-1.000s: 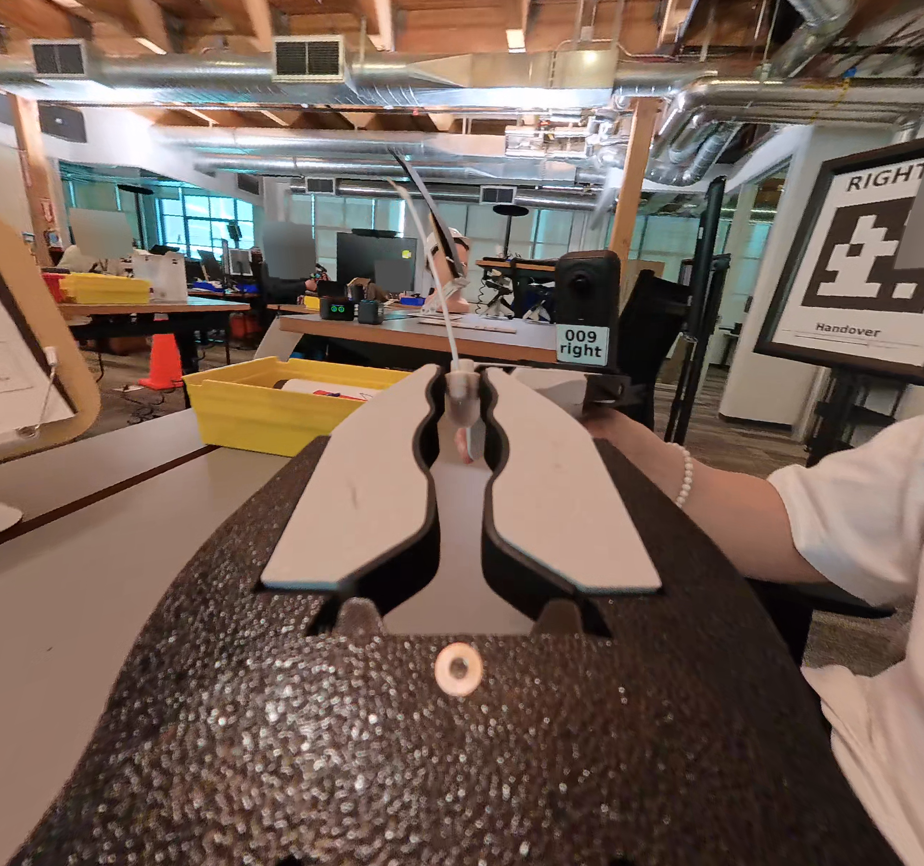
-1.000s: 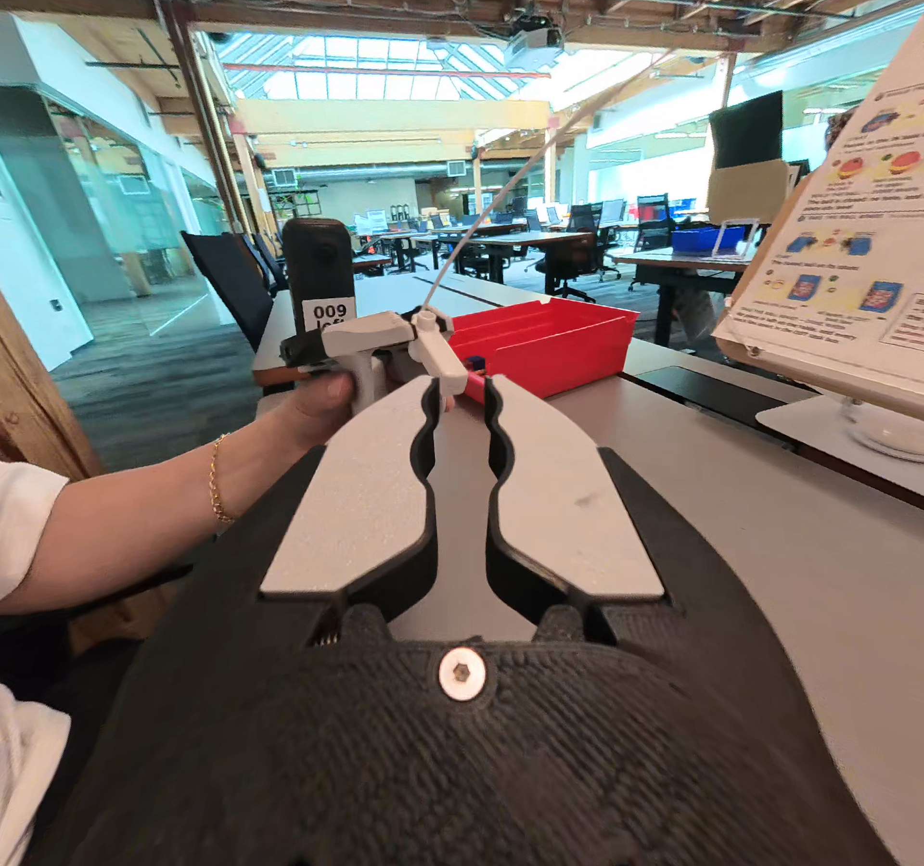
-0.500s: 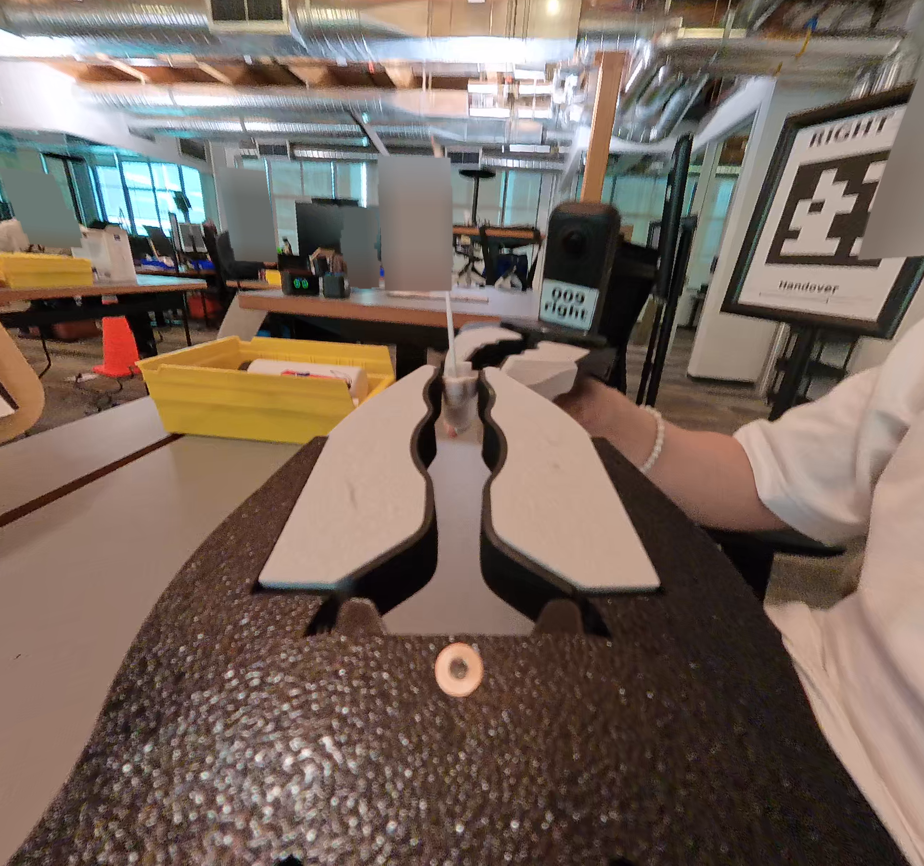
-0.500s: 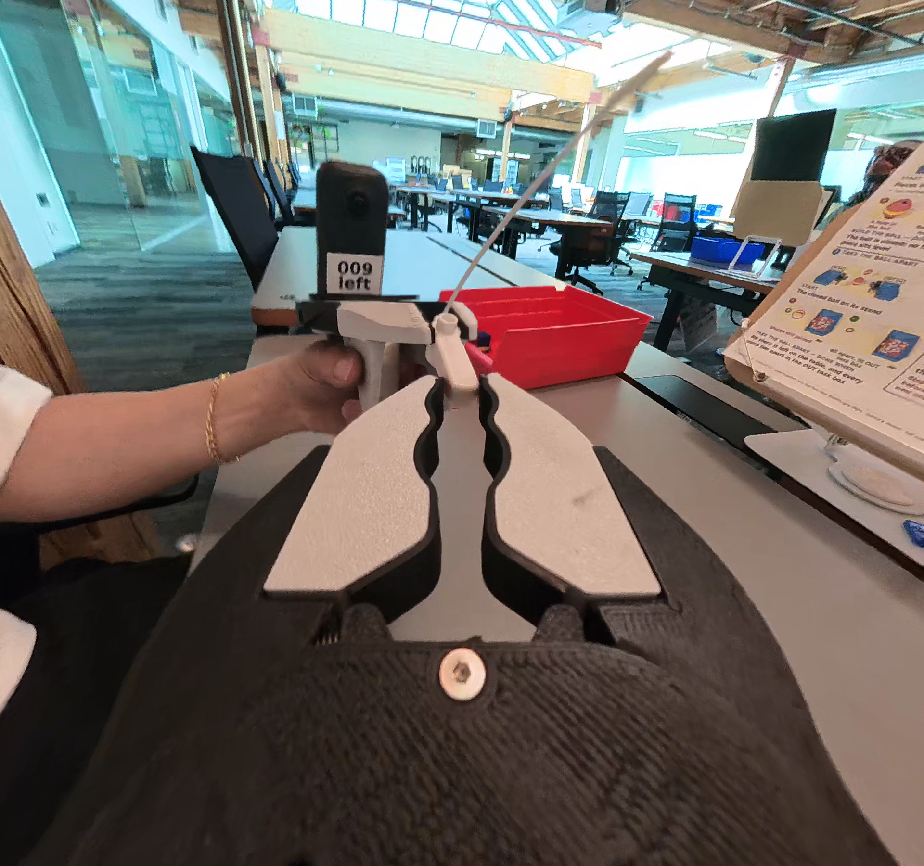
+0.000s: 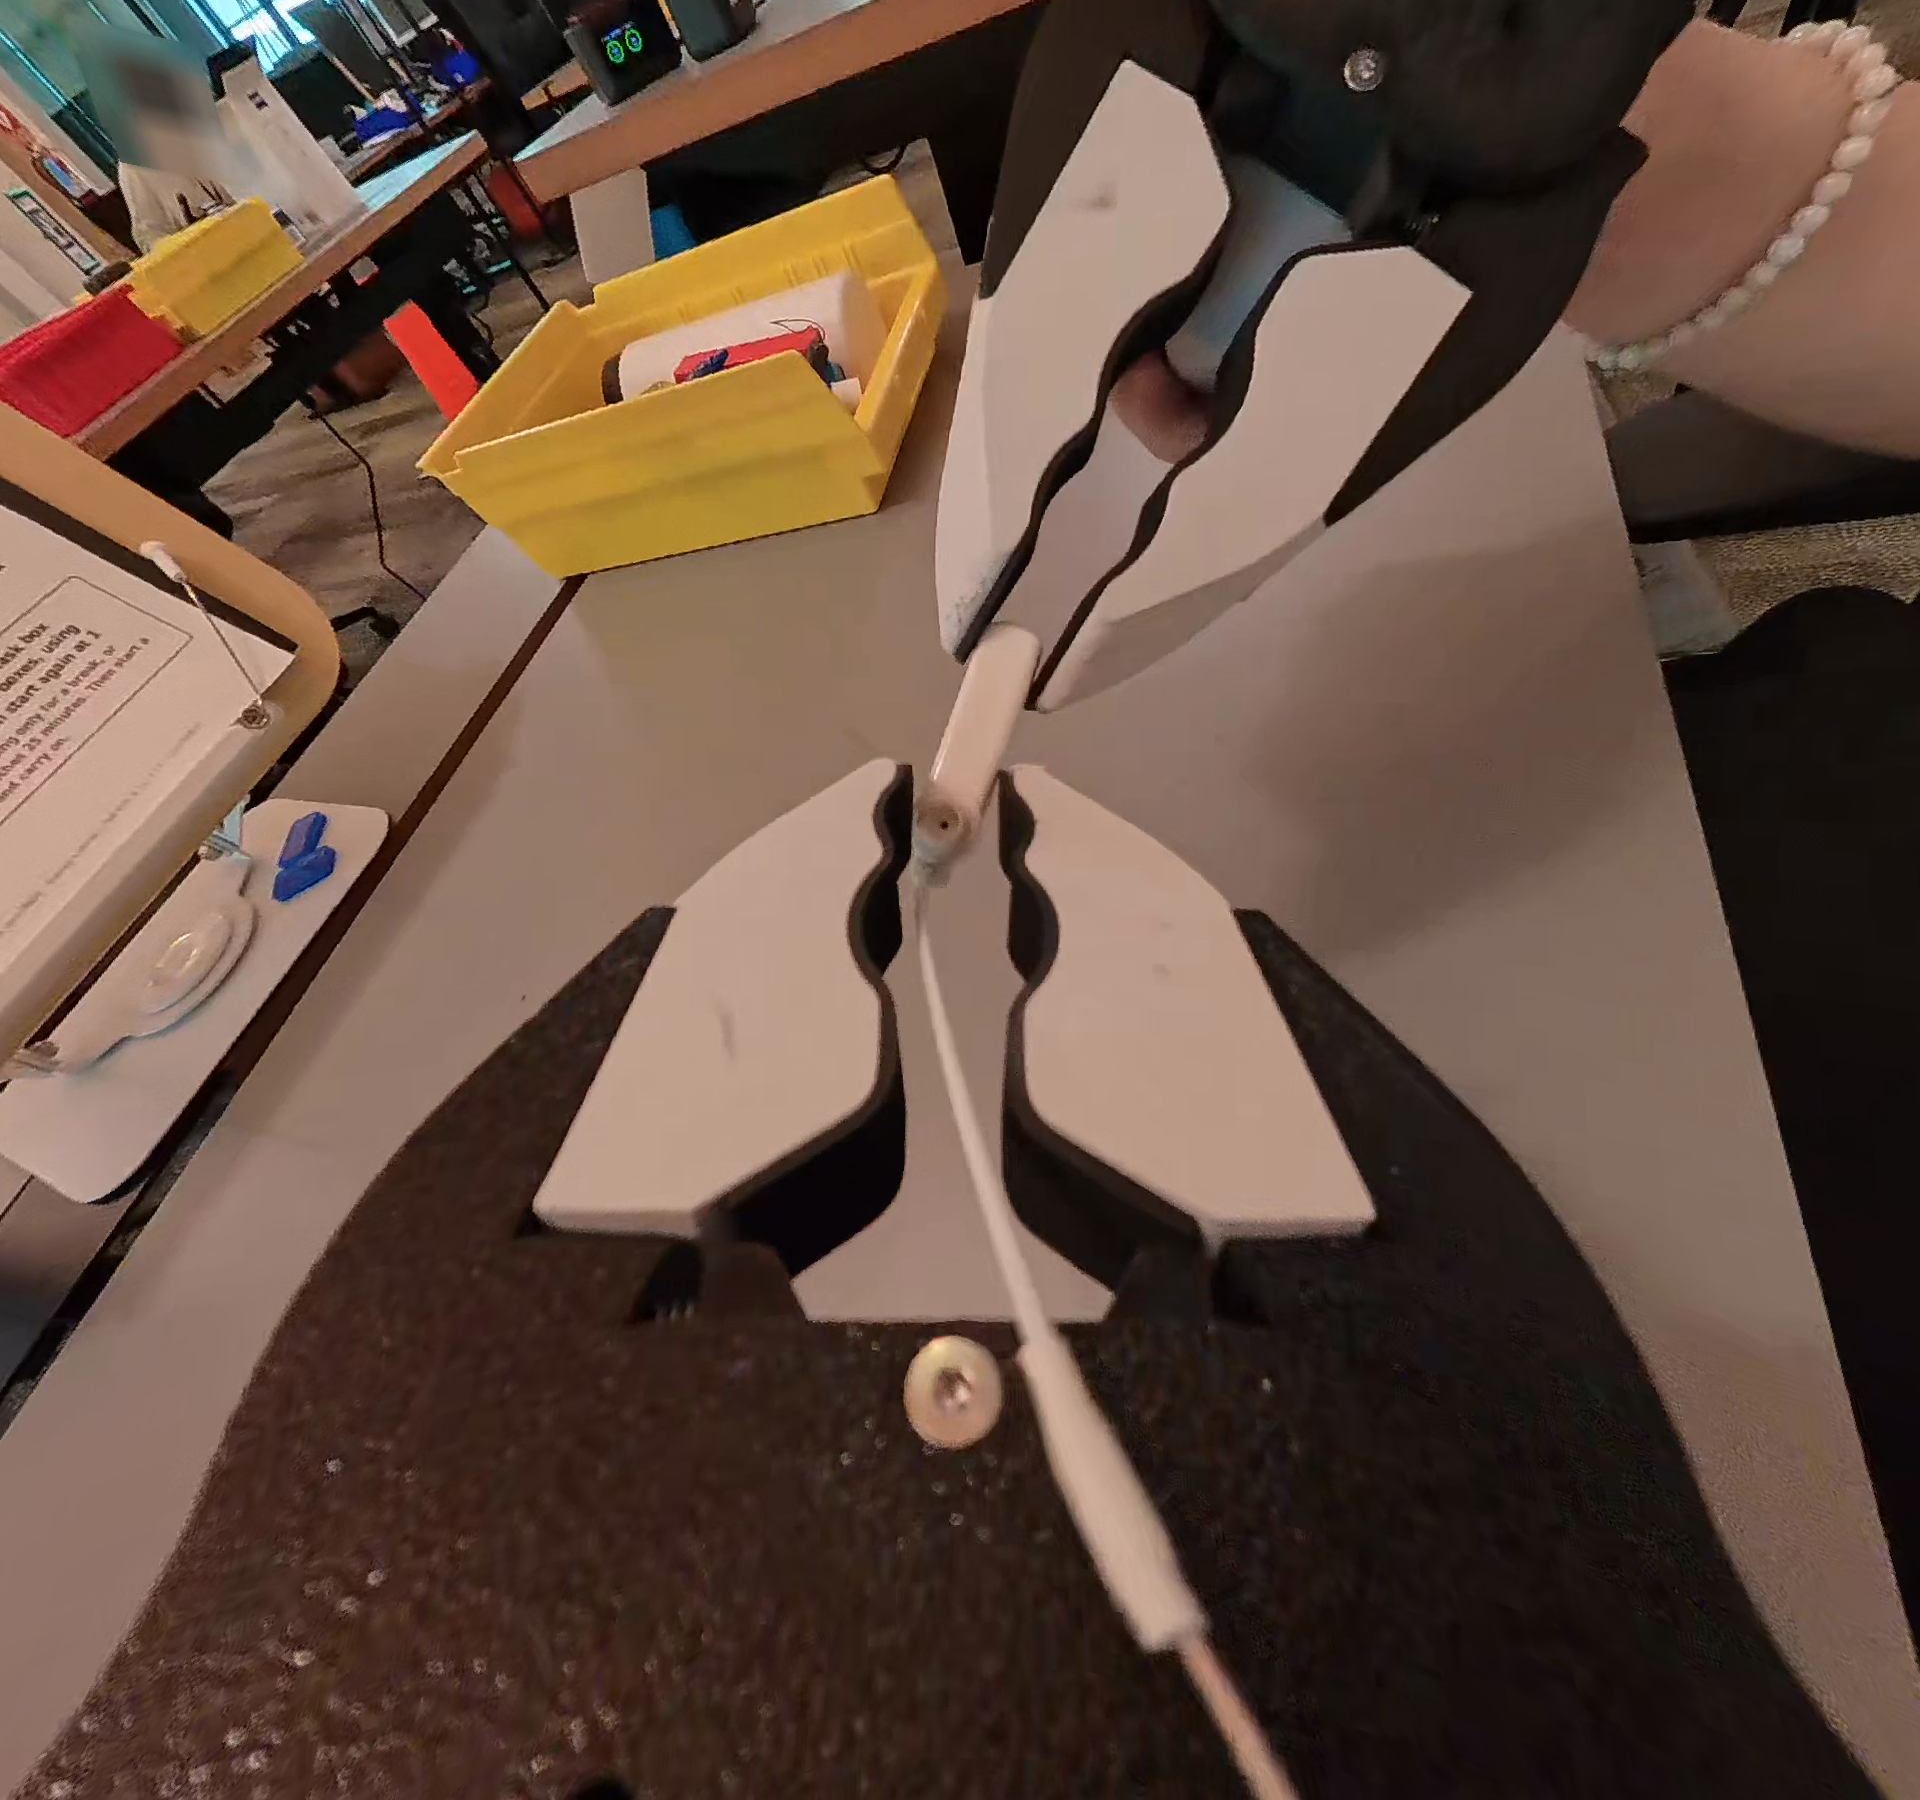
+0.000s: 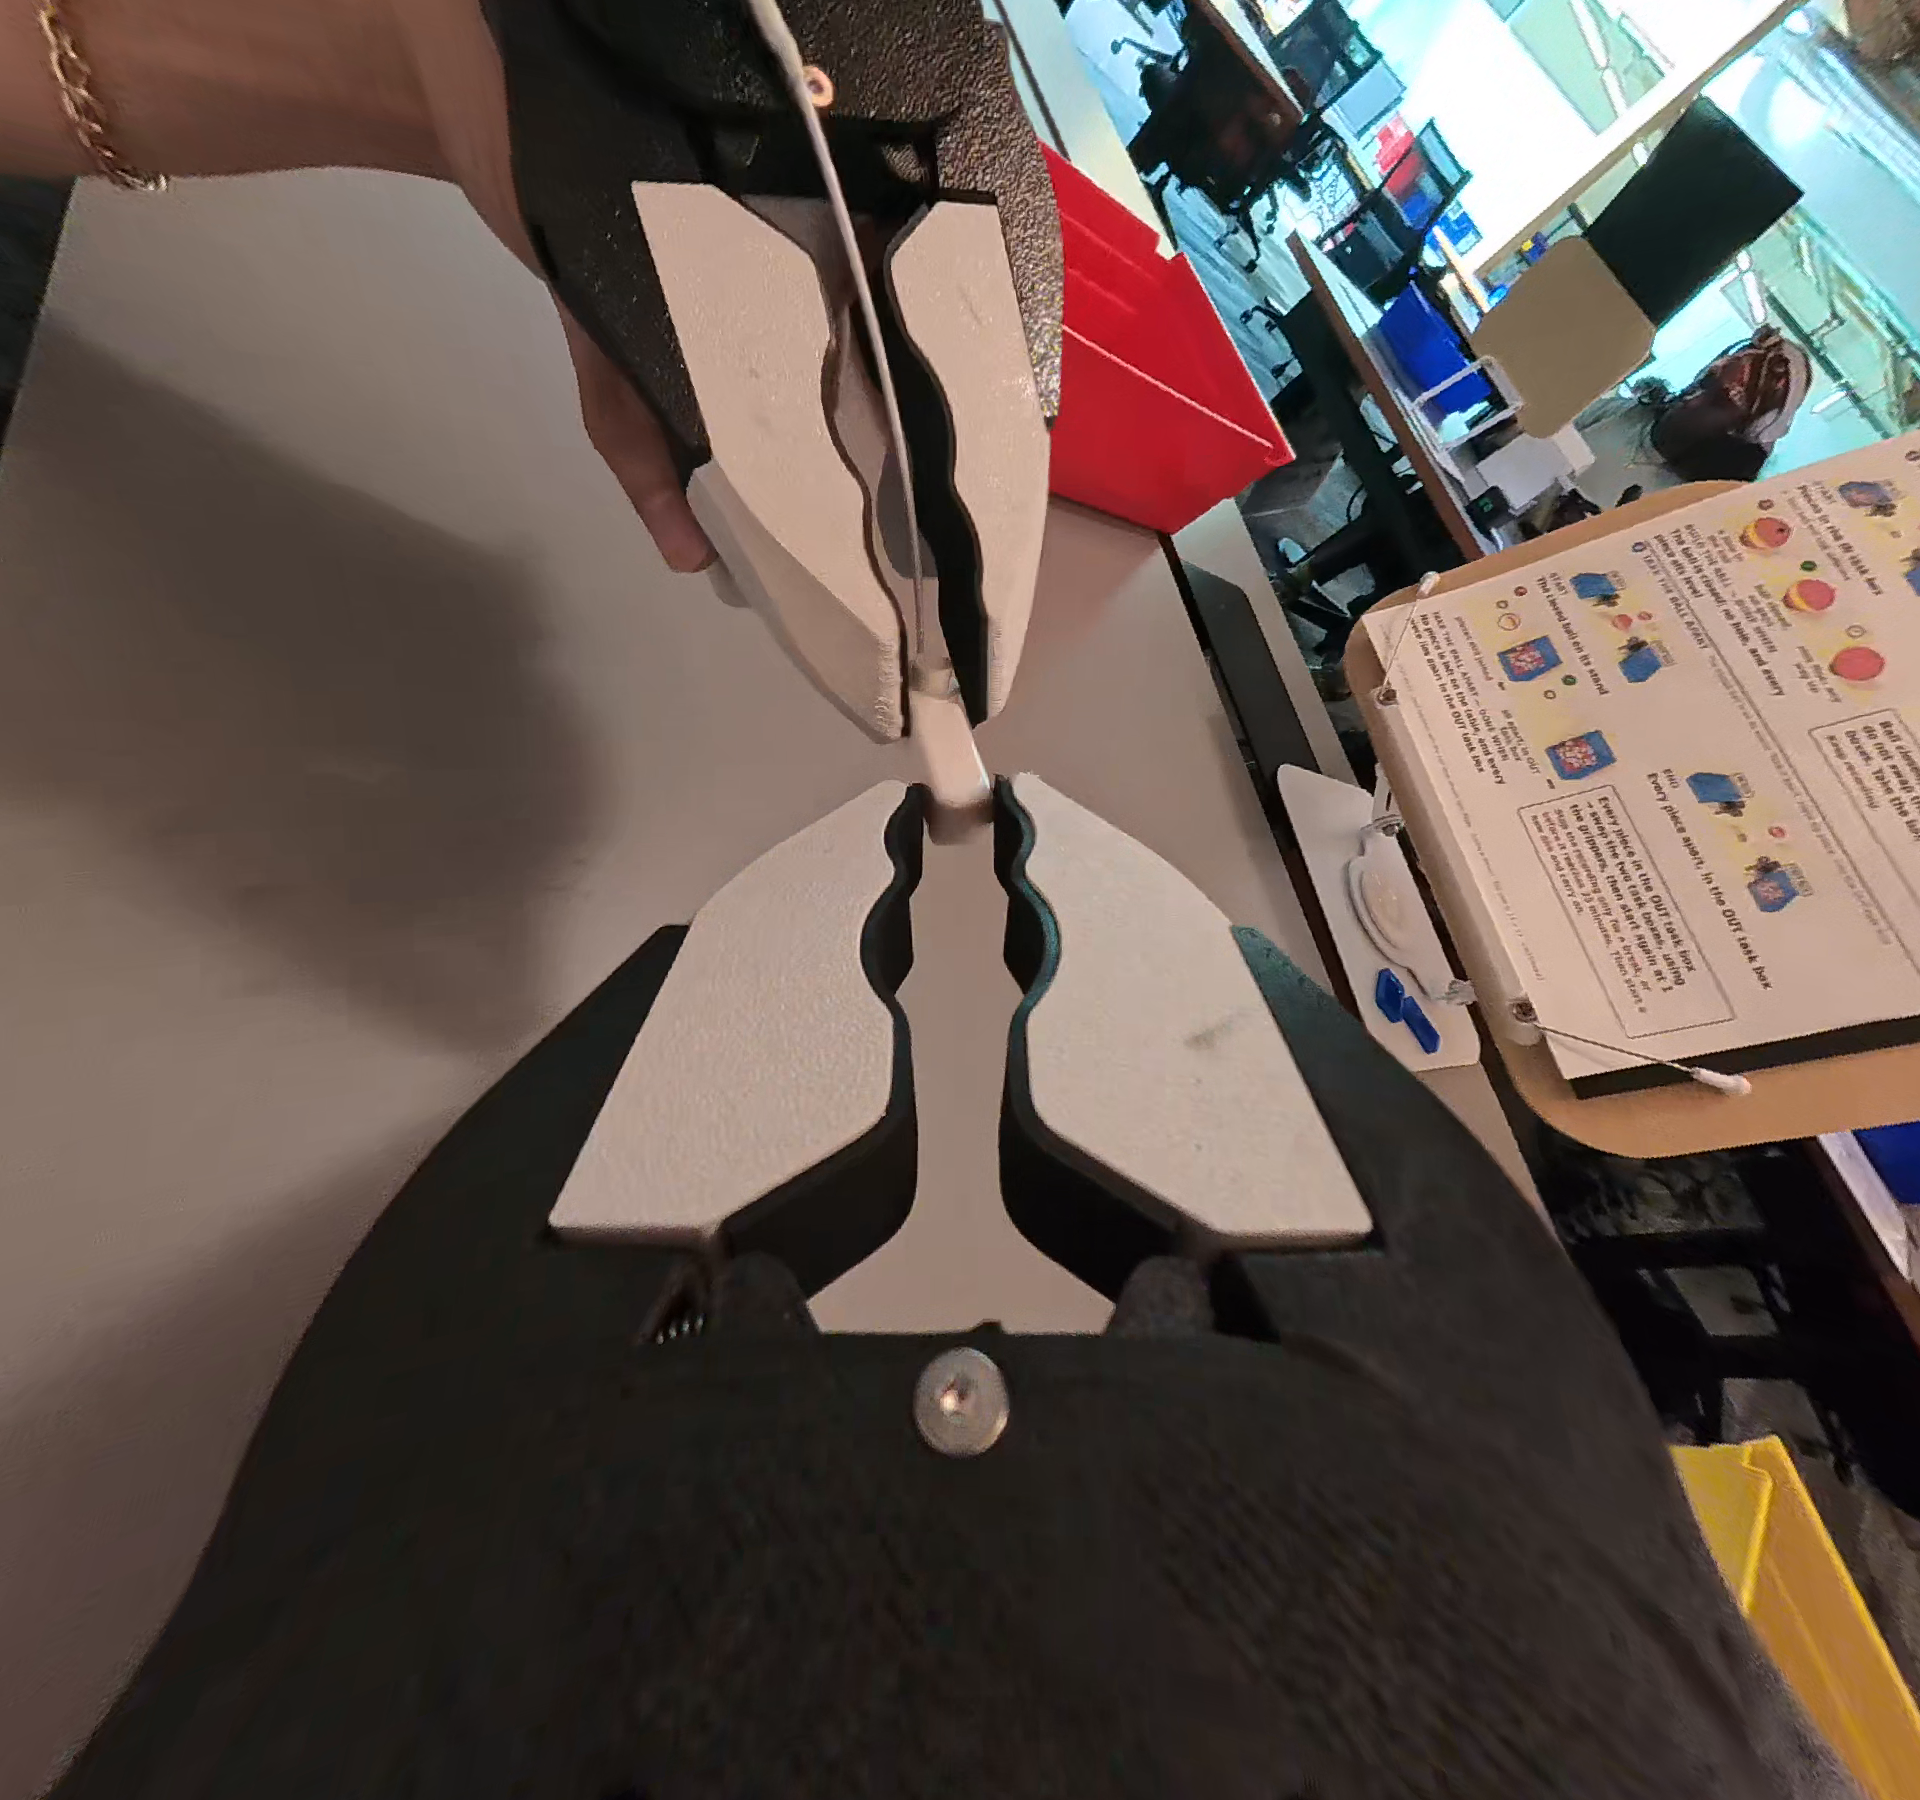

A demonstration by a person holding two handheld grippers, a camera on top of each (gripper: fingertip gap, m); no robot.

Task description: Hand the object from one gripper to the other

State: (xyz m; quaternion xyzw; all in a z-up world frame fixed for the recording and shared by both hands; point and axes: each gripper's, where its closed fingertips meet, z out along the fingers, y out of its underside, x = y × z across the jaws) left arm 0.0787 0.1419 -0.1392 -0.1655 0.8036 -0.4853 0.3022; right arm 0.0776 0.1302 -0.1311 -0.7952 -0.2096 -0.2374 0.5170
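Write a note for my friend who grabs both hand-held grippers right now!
Left hand-held gripper: shut on one end of the white adapter, with its thin cable trailing back between the fingers.
Right hand-held gripper: tips closed on the other end.
Both are above the grey table.
Done: both hold it.
To do: open the left one and take it away with the right.

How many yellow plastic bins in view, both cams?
3. Nearest yellow plastic bin sits on the grey table holding items; a second is on a far desk. Third, lower right in the right wrist view, is cut off.
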